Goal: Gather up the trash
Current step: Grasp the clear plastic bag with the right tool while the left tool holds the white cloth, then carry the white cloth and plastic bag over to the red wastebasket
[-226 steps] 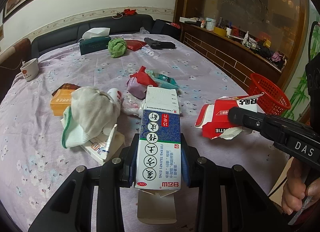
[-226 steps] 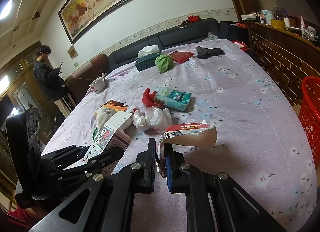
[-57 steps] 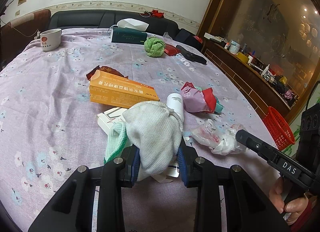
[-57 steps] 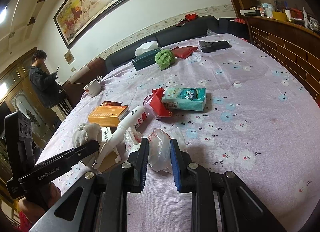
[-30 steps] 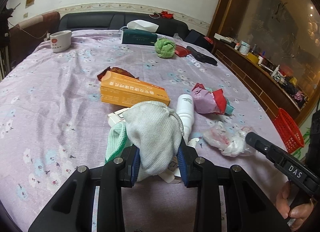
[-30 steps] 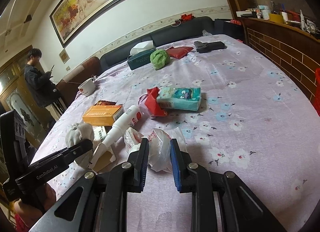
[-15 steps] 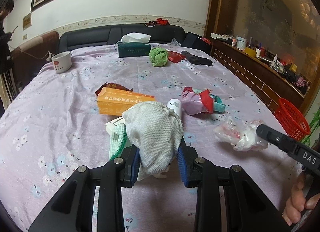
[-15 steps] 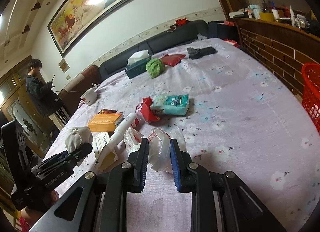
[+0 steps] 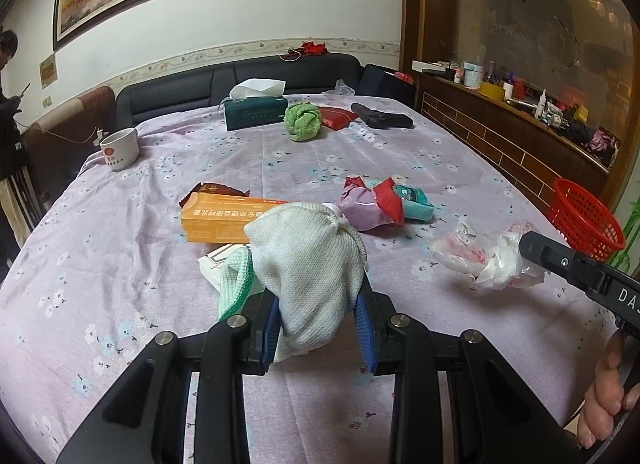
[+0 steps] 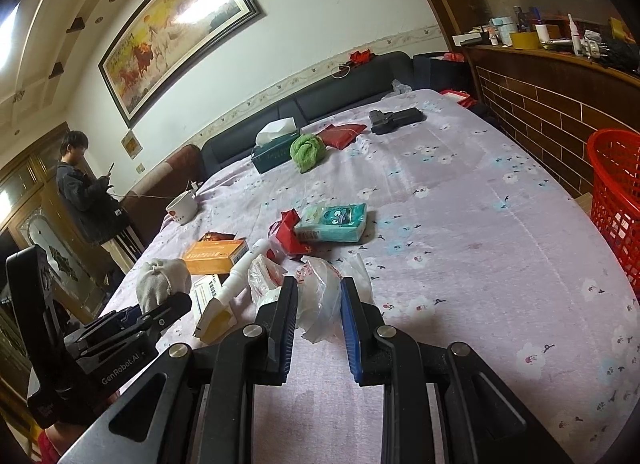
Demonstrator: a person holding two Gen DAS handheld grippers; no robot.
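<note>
Two tools raised, left tool (image 9: 318,322) clamping cloth (image 9: 308,264)

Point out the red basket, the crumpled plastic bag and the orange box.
red basket (image 9: 586,220), left wrist view, on its mesh wall.
crumpled plastic bag (image 10: 320,296), right wrist view, on its clear middle.
orange box (image 9: 216,222), left wrist view, on its printed side.

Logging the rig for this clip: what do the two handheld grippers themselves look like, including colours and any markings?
Both are black, angular plastic frames with silver round bolts. The left gripper and the right gripper each have two flat fingers faced with ribbed pads, blue where their colour shows. White lettering reads "GenRobot.AI" on the left gripper's side and "DAS" on the right's. No cables or sleeves are visible.
</note>
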